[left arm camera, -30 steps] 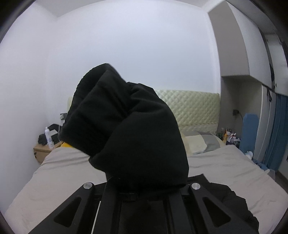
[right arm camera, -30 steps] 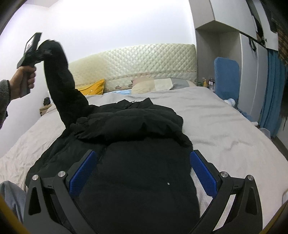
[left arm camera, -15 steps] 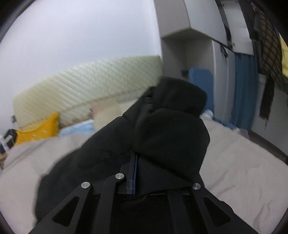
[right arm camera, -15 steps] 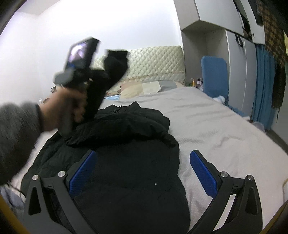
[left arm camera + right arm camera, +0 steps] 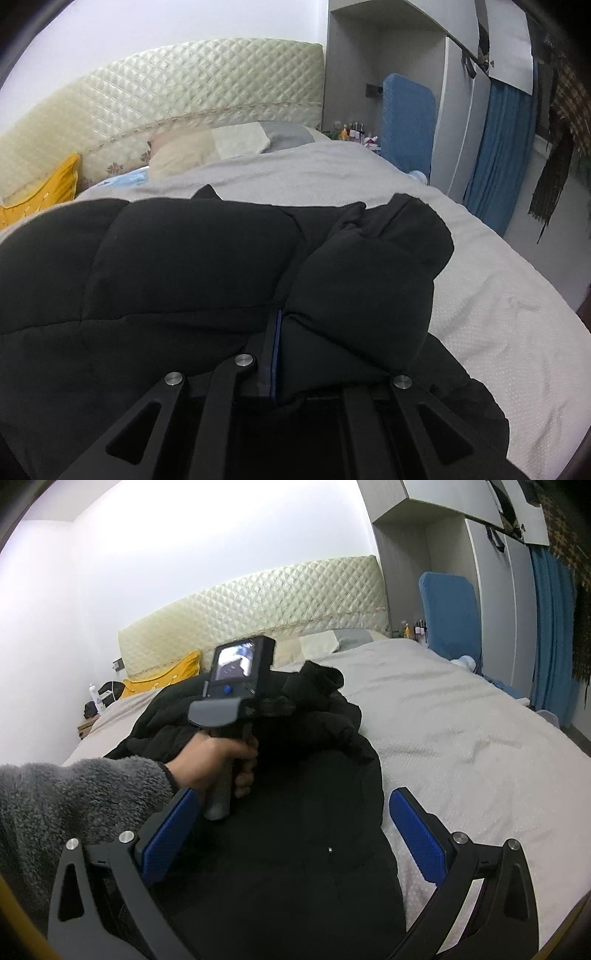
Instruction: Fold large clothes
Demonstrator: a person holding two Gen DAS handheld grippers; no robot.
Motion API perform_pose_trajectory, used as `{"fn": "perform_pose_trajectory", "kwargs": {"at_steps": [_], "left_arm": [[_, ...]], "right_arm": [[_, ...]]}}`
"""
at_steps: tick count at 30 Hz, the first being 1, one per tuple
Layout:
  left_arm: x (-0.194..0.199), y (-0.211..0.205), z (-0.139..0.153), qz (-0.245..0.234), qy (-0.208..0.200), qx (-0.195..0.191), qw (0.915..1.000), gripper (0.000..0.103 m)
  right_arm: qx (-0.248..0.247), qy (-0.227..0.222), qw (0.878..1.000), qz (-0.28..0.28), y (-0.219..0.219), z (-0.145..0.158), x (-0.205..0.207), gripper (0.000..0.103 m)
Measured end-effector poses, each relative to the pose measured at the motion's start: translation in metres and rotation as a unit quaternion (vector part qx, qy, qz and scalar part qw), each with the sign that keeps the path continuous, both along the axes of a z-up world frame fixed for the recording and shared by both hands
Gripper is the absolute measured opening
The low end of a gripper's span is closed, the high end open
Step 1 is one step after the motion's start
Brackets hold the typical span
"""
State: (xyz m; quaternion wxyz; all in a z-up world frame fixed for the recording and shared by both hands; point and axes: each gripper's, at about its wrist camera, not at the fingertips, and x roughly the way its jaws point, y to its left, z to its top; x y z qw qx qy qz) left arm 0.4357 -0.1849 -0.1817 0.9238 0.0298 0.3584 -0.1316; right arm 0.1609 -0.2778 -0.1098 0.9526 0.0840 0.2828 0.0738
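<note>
Left tool (image 5: 275,354) pinching black sleeve (image 5: 369,291), now lowered across jacket (image 5: 295,849); right tool (image 5: 291,830) spread.

No legible text — anywhere.

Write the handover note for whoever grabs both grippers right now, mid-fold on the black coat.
Left gripper: shut on the sleeve, holding it low over the coat's body, cuff end pointing toward the right side of the bed.
Right gripper: open, holding nothing, hovering over the lower part of the black coat.
The coat lies lengthwise on the bed, collar end toward the headboard.
Done: this sleeve is brought across the coat's body.
Left: release the sleeve flat. The other sleeve's state is unclear, so check it, then fold the body up.
</note>
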Motion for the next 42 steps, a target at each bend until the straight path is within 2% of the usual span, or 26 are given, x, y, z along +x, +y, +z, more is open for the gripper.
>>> {"fn": "perform_pose_trajectory", "kwargs": {"at_steps": [2, 4, 6, 7, 8, 10, 11, 14, 16, 19, 21, 24, 25, 26, 27, 29, 33, 35, 39, 42], "left_arm": [[-0.006, 0.0, 0.011, 0.016, -0.008, 0.016, 0.9997, 0.009], [-0.013, 0.0, 0.021, 0.022, -0.015, 0.016, 0.9995, 0.011], [-0.025, 0.0, 0.028, 0.025, -0.022, 0.023, 0.9992, 0.021], [-0.032, 0.002, 0.031, 0.025, -0.017, 0.023, 0.9993, 0.04], [-0.034, 0.003, 0.032, 0.024, -0.013, 0.02, 0.9994, 0.066], [-0.057, 0.013, 0.04, 0.018, -0.021, 0.008, 0.9996, 0.082], [-0.066, 0.018, 0.045, 0.005, -0.027, 0.001, 0.9996, 0.085], [-0.09, 0.034, 0.056, -0.01, -0.038, -0.002, 0.9992, 0.086], [-0.099, 0.059, 0.069, -0.009, -0.037, -0.019, 0.9991, 0.086], [-0.101, 0.103, 0.093, 0.012, -0.041, -0.041, 0.9983, 0.086], [-0.096, 0.132, 0.108, 0.027, -0.044, -0.047, 0.9975, 0.086], [-0.083, 0.168, 0.125, 0.05, -0.059, -0.039, 0.9963, 0.086], [-0.079, 0.177, 0.127, 0.057, -0.06, -0.038, 0.9959, 0.086], [-0.072, 0.188, 0.127, 0.065, -0.057, -0.038, 0.9956, 0.086], [-0.063, 0.199, 0.125, 0.071, -0.05, -0.04, 0.9954, 0.086], [-0.047, 0.215, 0.117, 0.08, -0.043, -0.035, 0.9953, 0.086], [-0.009, 0.232, 0.081, 0.088, -0.007, -0.017, 0.9959, 0.086], [0.008, 0.24, 0.059, 0.086, 0.01, -0.004, 0.9963, 0.086], [0.024, 0.239, 0.024, 0.057, 0.022, 0.021, 0.9979, 0.09], [0.031, 0.241, 0.012, 0.056, 0.015, 0.005, 0.9983, 0.091]], "right_arm": [[0.0, 0.004, 1.0, -0.003, -0.001, -0.002, 0.002, 0.103], [-0.003, 0.003, 1.0, -0.005, -0.002, -0.001, 0.002, 0.103], [-0.006, -0.001, 1.0, -0.007, 0.0, 0.001, -0.003, 0.103], [-0.006, -0.005, 1.0, -0.008, 0.001, 0.002, -0.005, 0.103], [-0.008, -0.009, 1.0, -0.009, 0.002, 0.004, -0.008, 0.103], [-0.011, -0.014, 1.0, -0.01, 0.003, 0.007, -0.013, 0.103], [-0.01, -0.016, 1.0, -0.013, 0.003, 0.008, -0.017, 0.103], [-0.008, -0.02, 1.0, -0.017, 0.005, 0.013, -0.022, 0.103], [-0.01, -0.022, 1.0, -0.016, 0.008, 0.019, -0.02, 0.103], [-0.003, -0.023, 1.0, 0.002, 0.013, 0.035, -0.01, 0.103], [-0.013, -0.04, 0.999, 0.011, 0.02, 0.054, 0.001, 0.103], [-0.022, -0.076, 0.996, 0.027, 0.034, 0.082, 0.033, 0.103], [-0.023, -0.082, 0.995, 0.045, 0.042, 0.089, 0.056, 0.102], [-0.023, -0.079, 0.995, 0.056, 0.046, 0.091, 0.073, 0.1], [-0.025, -0.067, 0.995, 0.065, 0.052, 0.091, 0.101, 0.09], [-0.037, -0.044, 0.996, 0.064, 0.061, 0.082, 0.145, 0.079], [-0.049, 0.004, 0.997, 0.059, 0.079, 0.033, 0.23, 0.078], [-0.062, 0.028, 0.996, 0.053, 0.087, 0.006, 0.254, 0.078], [-0.124, 0.031, 0.99, 0.051, 0.101, -0.041, 0.273, 0.079], [-0.12, 0.024, 0.992, 0.041, 0.101, -0.055, 0.279, 0.081]]}}
